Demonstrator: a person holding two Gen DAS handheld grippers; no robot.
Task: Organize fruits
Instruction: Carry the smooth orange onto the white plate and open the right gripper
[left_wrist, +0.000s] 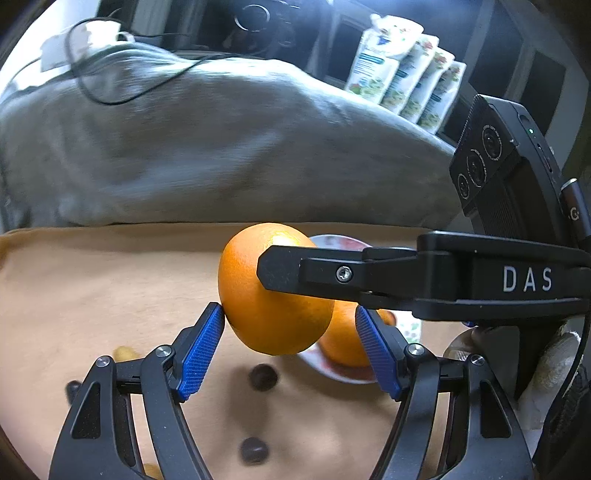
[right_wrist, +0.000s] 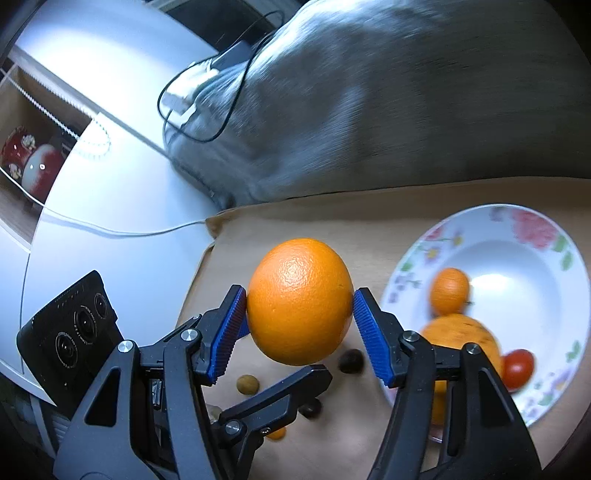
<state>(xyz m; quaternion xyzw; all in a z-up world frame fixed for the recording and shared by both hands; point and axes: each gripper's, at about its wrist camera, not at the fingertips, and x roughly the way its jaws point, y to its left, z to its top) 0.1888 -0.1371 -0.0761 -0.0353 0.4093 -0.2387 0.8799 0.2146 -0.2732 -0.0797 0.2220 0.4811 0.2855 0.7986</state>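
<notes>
One large orange (right_wrist: 299, 280) hangs above the beige mat, with my right gripper (right_wrist: 299, 314) shut on it, both blue pads pressed to its sides. In the left wrist view the same orange (left_wrist: 258, 321) sits between the jaws of my left gripper (left_wrist: 290, 321). The left pad touches it and the right pad stands a little apart. The right gripper's black finger (left_wrist: 288, 273) crosses the orange's front. One left-gripper finger (right_wrist: 291, 387) shows under the orange. A flowered white plate (right_wrist: 535, 229) at the right holds a small orange (right_wrist: 450, 291), a larger orange fruit (right_wrist: 461, 336) and a red tomato (right_wrist: 517, 369).
Small dark round fruits (right_wrist: 351, 361) and a tan one (right_wrist: 247, 384) lie loose on the mat below the grippers. A grey cushion (right_wrist: 369, 110) with a black cable lies behind the mat. A white shelf unit (right_wrist: 129, 206) stands left. Printed pouches (left_wrist: 406, 81) stand at the back.
</notes>
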